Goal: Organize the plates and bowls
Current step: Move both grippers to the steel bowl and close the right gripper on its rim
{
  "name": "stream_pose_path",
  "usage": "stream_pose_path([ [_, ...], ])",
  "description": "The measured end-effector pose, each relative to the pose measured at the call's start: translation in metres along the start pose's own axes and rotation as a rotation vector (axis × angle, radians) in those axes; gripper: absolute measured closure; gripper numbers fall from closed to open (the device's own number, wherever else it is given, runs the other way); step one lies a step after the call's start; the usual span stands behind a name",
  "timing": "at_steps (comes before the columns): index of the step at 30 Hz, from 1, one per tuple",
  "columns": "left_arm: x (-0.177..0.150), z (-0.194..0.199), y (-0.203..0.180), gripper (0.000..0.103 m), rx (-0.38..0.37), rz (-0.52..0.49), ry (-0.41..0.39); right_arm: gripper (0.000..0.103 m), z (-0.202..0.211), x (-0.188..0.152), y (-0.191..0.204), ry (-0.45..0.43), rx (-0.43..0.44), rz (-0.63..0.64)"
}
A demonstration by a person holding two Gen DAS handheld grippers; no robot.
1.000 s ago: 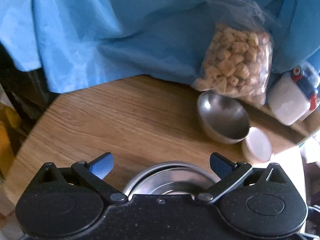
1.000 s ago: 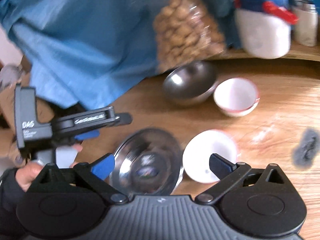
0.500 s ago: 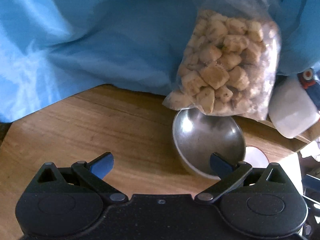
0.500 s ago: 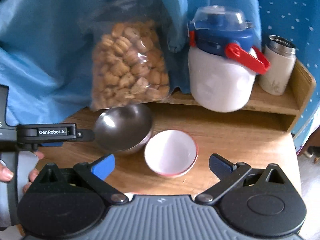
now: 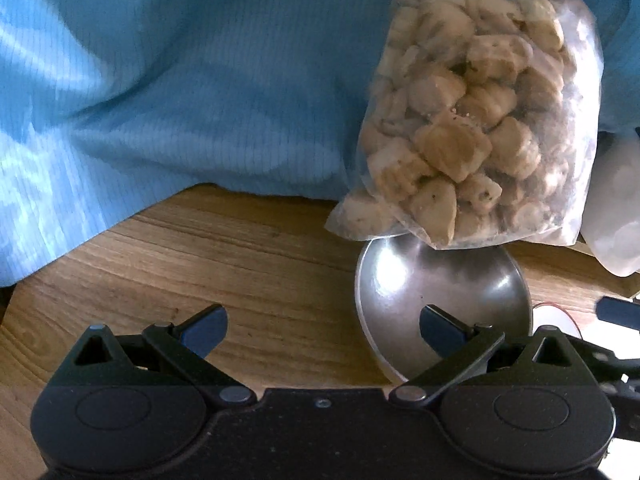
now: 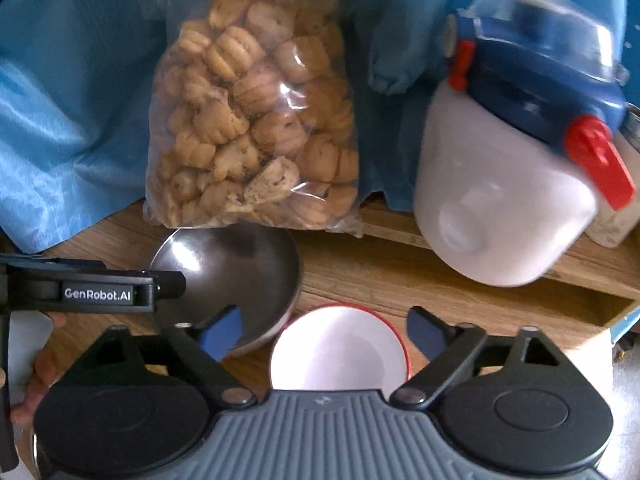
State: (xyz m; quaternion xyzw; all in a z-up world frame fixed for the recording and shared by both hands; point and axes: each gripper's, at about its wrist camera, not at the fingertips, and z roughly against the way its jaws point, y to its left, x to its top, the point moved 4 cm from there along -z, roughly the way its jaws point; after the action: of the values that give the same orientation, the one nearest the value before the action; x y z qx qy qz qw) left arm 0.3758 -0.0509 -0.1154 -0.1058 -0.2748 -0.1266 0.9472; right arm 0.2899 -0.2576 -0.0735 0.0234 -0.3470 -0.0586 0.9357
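The small white bowl with a red rim sits near the desk's back edge, centred between the right tongs, whose jaws are closing without contact. Touching it leftward, the round steel bowl is straddled at its rim by the spread left tongs, a fit the right view hides.

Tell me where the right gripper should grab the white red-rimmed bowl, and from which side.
Probably the rim of the white bowl, from above. It sits upright and open, wall thin enough to pinch: one finger inside, one outside. Take the near or right-hand edge; the steel bowl crowds its left. The right gripper already straddles it, jaws closing, pads not yet touching.
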Motion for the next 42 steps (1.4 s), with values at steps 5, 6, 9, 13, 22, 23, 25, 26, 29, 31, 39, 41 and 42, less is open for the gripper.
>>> stream_pose_path([
  [5, 0.0, 0.0, -0.005, 0.004, -0.011, 0.001, 0.011, 0.025, -0.013, 0.006, 0.005, 0.008, 0.016, 0.017],
  [6, 0.002, -0.001, -0.008, 0.005, -0.012, -0.002, 0.013, 0.027, -0.014, 0.007, 0.006, 0.009, 0.018, 0.018],
  [9, 0.002, -0.002, -0.011, 0.011, -0.022, 0.0, 0.022, 0.034, -0.017, 0.008, 0.009, 0.013, 0.029, 0.017],
  [13, 0.0, -0.003, -0.009, 0.011, -0.041, 0.013, 0.045, 0.043, -0.024, 0.01, 0.01, 0.019, 0.055, -0.015],
  [22, 0.006, -0.016, 0.001, 0.049, -0.092, 0.024, 0.12, 0.079, -0.038, 0.021, 0.008, 0.037, 0.099, -0.095],
  [23, 0.006, -0.017, 0.0, 0.057, -0.107, 0.022, 0.128, 0.084, -0.038, 0.022, 0.007, 0.042, 0.106, -0.114],
  [25, 0.005, -0.02, 0.0, 0.065, -0.137, 0.005, 0.132, 0.094, -0.039, 0.022, 0.004, 0.062, 0.139, -0.16],
  [26, 0.003, -0.019, 0.0, 0.071, -0.142, -0.01, 0.128, 0.095, -0.04, 0.024, 0.002, 0.073, 0.163, -0.176],
  [29, -0.002, -0.017, 0.004, 0.08, -0.139, -0.049, 0.126, 0.095, -0.038, 0.024, 0.005, 0.092, 0.163, -0.163],
  [31, -0.005, -0.015, 0.011, 0.083, -0.136, -0.046, 0.133, 0.095, -0.037, 0.022, 0.01, 0.109, 0.171, -0.169],
  [39, -0.021, 0.001, 0.047, 0.086, -0.107, -0.089, 0.114, 0.095, -0.025, 0.003, 0.039, 0.136, 0.277, -0.187],
  [41, -0.022, 0.007, 0.054, 0.087, -0.099, -0.086, 0.101, 0.095, -0.024, 0.0, 0.046, 0.135, 0.284, -0.181],
  [42, -0.022, 0.012, 0.054, 0.087, -0.098, -0.088, 0.092, 0.095, -0.022, -0.001, 0.048, 0.131, 0.284, -0.178],
])
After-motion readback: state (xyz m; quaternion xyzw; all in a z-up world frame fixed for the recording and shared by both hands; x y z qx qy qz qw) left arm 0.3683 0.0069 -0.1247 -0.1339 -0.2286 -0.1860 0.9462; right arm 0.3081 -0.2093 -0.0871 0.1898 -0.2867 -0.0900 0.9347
